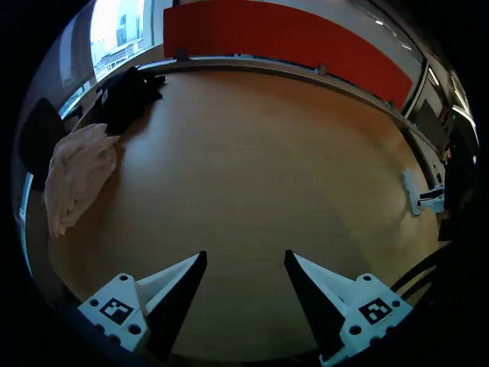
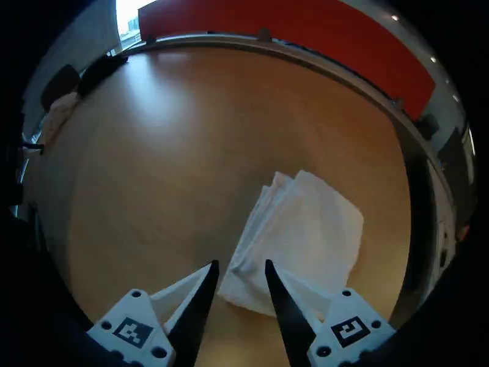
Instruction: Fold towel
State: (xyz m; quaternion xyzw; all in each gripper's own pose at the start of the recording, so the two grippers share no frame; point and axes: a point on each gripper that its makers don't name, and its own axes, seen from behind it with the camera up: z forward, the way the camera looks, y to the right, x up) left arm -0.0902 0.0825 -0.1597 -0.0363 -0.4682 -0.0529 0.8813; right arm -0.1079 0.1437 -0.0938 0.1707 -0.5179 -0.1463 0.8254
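One white towel (image 2: pixel 299 244) - folded into a layered stack, lies on the wood surface (image 2: pixel 171 159) close to its rim. Its near corner sits between the tips of the right tongs (image 2: pixel 239 269), which are narrowly parted, not pinching. Left tongs (image 1: pixel 244 263) are spread wide, released, over bare wood. One crumpled beige cloth (image 1: pixel 79 174) and one black bundle (image 1: pixel 128 92) sit at the far left rim - middle wide open

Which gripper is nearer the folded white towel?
Right. The right gripper sits at the near edge of the folded white towel, fingers either side of a corner. The left gripper is apart, over wooden tabletop.
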